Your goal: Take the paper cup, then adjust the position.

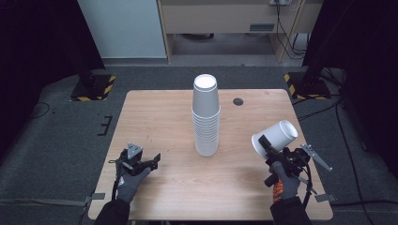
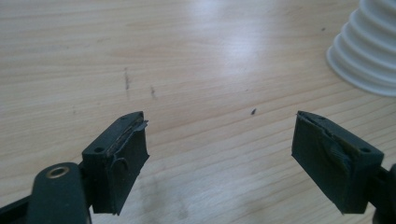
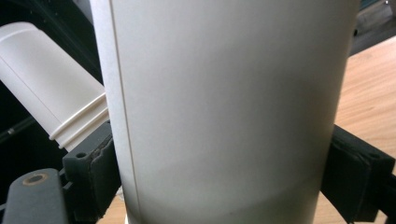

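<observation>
At the left of the high view we hold the left gripper (image 1: 149,163) low over the near-left part of the table (image 1: 159,112), its jaws apart with nothing between them; the left gripper view confirms it, with bare wood between the two black pads and the ribbed rims of the cup stack (image 2: 369,51) at the upper right edge; we judge that we keep this hand empty and off to the side so that it stays clear of the stack while the other hand works, though it could steady the stack if needed.

In the middle of the table stands the stack (image 1: 206,117) of white cups, upside down and nested, with the top cup's flat bottom facing up; built mouth-down like this it gives each new cup a base to slide over, and its central place lets either hand reach it.

To the right we hold the right gripper (image 1: 269,149) above the near-right part of the table, jaws clamped on the single cup (image 1: 276,137), which lies tilted with its bottom pointing up and away to the right; in the right gripper view the pads press the cup wall (image 3: 233,107) from both sides near its rim; we judge that this grip across the wall leaves the mouth free to drop over the stack, which shows there behind at the left.
</observation>
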A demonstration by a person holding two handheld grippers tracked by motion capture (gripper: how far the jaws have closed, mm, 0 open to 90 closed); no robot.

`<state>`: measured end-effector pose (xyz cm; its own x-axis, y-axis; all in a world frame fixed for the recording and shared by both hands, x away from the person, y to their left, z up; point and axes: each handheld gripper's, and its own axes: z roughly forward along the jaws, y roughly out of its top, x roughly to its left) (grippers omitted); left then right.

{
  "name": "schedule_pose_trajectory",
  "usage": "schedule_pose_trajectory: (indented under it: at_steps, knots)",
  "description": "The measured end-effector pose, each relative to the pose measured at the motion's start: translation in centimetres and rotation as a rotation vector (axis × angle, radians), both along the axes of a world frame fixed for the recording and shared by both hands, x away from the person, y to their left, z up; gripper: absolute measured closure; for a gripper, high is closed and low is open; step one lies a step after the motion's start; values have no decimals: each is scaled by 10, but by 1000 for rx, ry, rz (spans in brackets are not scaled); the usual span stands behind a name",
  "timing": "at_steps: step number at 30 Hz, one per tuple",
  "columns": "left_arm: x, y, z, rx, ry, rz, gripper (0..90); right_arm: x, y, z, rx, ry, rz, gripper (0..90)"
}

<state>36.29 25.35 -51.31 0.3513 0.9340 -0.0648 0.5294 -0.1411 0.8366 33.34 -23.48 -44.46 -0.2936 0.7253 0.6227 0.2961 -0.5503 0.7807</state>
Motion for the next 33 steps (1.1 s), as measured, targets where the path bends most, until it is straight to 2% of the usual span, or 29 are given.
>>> schedule_pose_trajectory:
  at_steps: [12, 23, 26, 33]
  knots:
    - [-10, -17, 19, -78, -93, -83, 212, 1, 0, -4, 54, 11, 4, 127]
    - [-20, -45, 33, -94, -175, -168, 241, 1, -1, -8, 113, 32, -2, 127]
    - [-23, -53, 36, -106, -190, -184, 241, -1, -1, -10, 153, 48, -2, 127]
    - [-28, -70, 39, -121, -208, -235, 241, -1, 0, -12, 186, 56, -1, 127]
